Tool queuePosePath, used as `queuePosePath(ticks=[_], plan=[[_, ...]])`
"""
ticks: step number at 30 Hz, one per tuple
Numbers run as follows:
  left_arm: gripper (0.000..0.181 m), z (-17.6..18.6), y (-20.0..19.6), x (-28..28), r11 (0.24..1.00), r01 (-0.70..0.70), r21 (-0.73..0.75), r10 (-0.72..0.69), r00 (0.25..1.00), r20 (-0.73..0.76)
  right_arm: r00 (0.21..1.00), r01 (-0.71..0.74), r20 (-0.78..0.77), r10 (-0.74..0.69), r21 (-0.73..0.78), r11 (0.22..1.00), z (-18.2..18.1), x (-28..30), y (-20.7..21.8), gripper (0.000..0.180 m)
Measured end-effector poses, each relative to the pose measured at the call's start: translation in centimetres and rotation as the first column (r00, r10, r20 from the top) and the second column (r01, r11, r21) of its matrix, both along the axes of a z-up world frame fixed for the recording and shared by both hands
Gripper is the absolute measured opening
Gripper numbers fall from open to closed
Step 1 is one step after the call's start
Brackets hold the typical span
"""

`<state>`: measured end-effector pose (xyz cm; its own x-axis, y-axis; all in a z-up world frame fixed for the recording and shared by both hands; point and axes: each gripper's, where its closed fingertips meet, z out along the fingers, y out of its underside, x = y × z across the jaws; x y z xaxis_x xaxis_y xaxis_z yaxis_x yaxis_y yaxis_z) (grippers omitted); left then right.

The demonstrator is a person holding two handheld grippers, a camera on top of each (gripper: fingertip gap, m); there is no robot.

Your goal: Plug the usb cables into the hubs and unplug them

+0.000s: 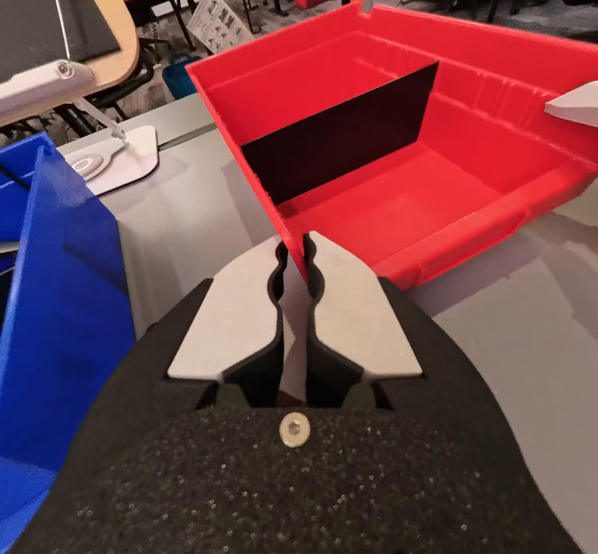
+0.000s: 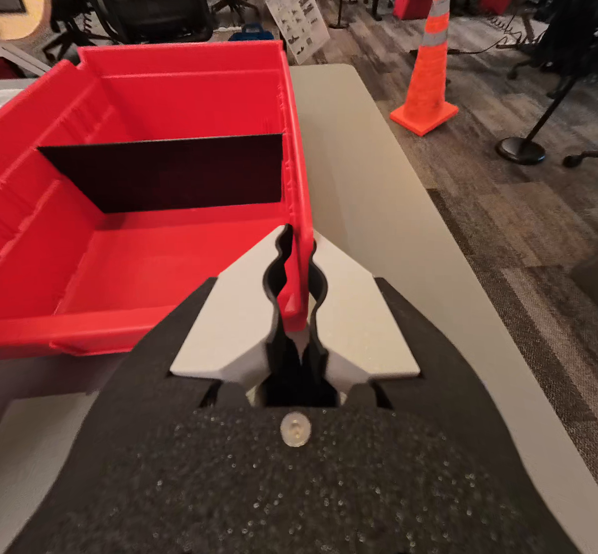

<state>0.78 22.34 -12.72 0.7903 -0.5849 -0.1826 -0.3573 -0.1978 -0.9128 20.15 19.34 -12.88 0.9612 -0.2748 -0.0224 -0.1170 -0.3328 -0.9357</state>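
Observation:
No USB cable or hub shows in either view. A red plastic bin (image 1: pixel 420 215) with a black divider (image 1: pixel 339 137) across its middle stands in front of me, and its near compartment is empty. My left gripper (image 1: pixel 296 244) is shut on the bin's left wall near the front corner. My right gripper (image 2: pixel 301 237) is shut on the right wall of the bin (image 2: pixel 161 263) near the front corner. The divider (image 2: pixel 178 173) also shows in the right wrist view. One of the right gripper's fingers (image 1: pixel 576 105) shows at the far right of the left wrist view.
A blue bin (image 1: pixel 64 279) stands close on the left. A white lamp base (image 1: pixel 129 157) sits behind it on the grey table (image 2: pixel 372 215). The table's right edge runs close to the bin. An orange cone (image 2: pixel 427 63) and a black stand base (image 2: pixel 521 150) are on the floor.

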Motion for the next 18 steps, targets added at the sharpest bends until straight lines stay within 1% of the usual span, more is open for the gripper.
queuePosePath(ticks=[1,3,6,8,11,13,15,16,18], plan=[[0.010,0.0,-0.1,0.0,1.000,0.017,-0.013,-0.017,1.000,0.002,1.000,-0.010,0.004,0.010,-0.025,1.000,-0.5,-0.1,-0.2,0.004],[0.011,0.0,-0.4,-0.1,0.999,0.045,-0.018,-0.045,0.999,-0.006,0.998,-0.023,0.061,0.028,-0.090,0.996,-1.6,-0.2,-0.6,0.005],[0.014,0.4,-1.4,-0.7,0.999,0.053,-0.001,-0.053,0.998,-0.016,0.992,-0.011,0.127,0.025,-0.106,0.994,-1.4,-0.2,-1.1,0.008],[0.015,1.5,-2.4,-1.3,0.999,0.052,0.010,-0.052,0.999,0.012,0.990,0.010,0.142,0.005,-0.104,0.995,-0.7,0.0,-1.7,0.013],[0.015,4.1,-3.8,-3.0,0.997,0.067,0.048,-0.068,0.997,0.038,0.991,0.029,0.132,-0.025,-0.030,0.999,1.7,-0.4,-2.6,0.014],[0.016,6.1,-4.2,-5.3,0.996,0.066,0.066,-0.070,0.996,0.051,0.983,0.039,0.176,-0.041,0.018,0.999,3.6,-1.0,-3.4,0.015],[0.018,8.3,-4.0,-9.1,0.996,0.039,0.082,-0.046,0.996,0.080,0.972,0.025,0.233,-0.044,0.087,0.996,6.0,-2.7,-3.8,0.015],[0.019,9.2,-3.8,-11.4,0.996,0.023,0.089,-0.031,0.995,0.097,0.970,-0.018,0.242,-0.014,0.127,0.992,7.2,-4.3,-3.6,0.015],[0.021,10.2,-2.9,-16.7,0.996,-0.021,0.090,0.011,0.994,0.113,0.967,-0.149,0.230,0.106,0.182,0.972,9.0,-9.1,-2.8,0.016]])
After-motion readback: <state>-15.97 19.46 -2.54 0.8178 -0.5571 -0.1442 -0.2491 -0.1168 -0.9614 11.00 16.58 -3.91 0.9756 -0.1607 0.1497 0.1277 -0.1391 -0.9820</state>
